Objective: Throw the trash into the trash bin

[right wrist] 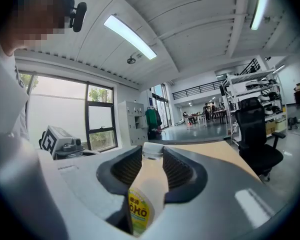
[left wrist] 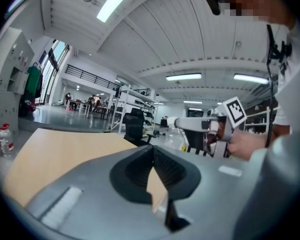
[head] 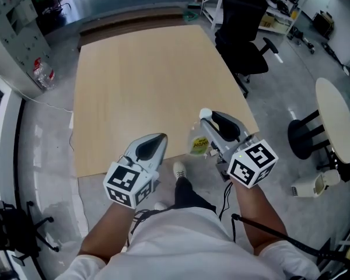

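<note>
The right gripper [head: 217,123] has its fingers clamped on a plastic bottle [right wrist: 149,184]. The bottle's long axis runs along them, white cap forward, at the table's [head: 140,86] near edge. Beside it, the left gripper [left wrist: 153,151] has its fingers together, empty. I can't pick out a trash bin.

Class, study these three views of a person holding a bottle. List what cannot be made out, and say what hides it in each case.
1. Trash bin: not identifiable in any view. The white object on the floor at the head view's right is too small to name.
2. Base of the bottle: in the right gripper view, hidden behind the body of the right gripper.
3. Small print on the label: in the right gripper view, blurred and cut off.
</note>
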A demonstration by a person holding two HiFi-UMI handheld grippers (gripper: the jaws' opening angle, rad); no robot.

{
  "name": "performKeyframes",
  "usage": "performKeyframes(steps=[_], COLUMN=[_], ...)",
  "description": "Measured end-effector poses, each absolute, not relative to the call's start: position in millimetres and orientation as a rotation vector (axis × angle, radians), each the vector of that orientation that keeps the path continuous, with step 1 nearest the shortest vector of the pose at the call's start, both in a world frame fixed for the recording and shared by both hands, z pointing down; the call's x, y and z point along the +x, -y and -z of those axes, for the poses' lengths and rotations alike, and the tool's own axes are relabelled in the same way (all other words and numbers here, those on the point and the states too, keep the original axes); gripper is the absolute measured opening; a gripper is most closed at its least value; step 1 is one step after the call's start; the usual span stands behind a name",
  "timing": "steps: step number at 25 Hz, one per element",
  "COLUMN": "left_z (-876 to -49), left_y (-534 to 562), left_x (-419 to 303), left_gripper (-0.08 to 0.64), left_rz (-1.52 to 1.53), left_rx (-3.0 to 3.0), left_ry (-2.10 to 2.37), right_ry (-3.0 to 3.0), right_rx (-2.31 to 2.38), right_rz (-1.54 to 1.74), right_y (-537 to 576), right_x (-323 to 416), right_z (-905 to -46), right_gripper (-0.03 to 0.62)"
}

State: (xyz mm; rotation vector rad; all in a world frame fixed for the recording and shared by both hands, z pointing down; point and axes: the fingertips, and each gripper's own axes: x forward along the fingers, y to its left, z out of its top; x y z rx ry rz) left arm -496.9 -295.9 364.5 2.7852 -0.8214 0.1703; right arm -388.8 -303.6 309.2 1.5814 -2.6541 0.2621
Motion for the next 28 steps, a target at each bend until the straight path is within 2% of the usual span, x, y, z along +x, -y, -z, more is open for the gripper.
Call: performKeyframes(steps=[13, 28], left_z=[-355.7, -325.4], left_y=[260.0, 224.9], left_x=[-426.0, -258.2], left_gripper=[0.008, 0.008], left_rz=[-0.226, -0.189], left_rx=[2.869, 2.946], left_ry=[0.572, 0.269], right_ry=[2.606, 2.370], right_rx=[1.822, 2.124], right_rz=[-0.251, -0.134], right_y=[248.4, 180.9], right_x=[-325.9, -159.9], right_z=[-291.0, -262.9], right_gripper=[0.132, 0.132])
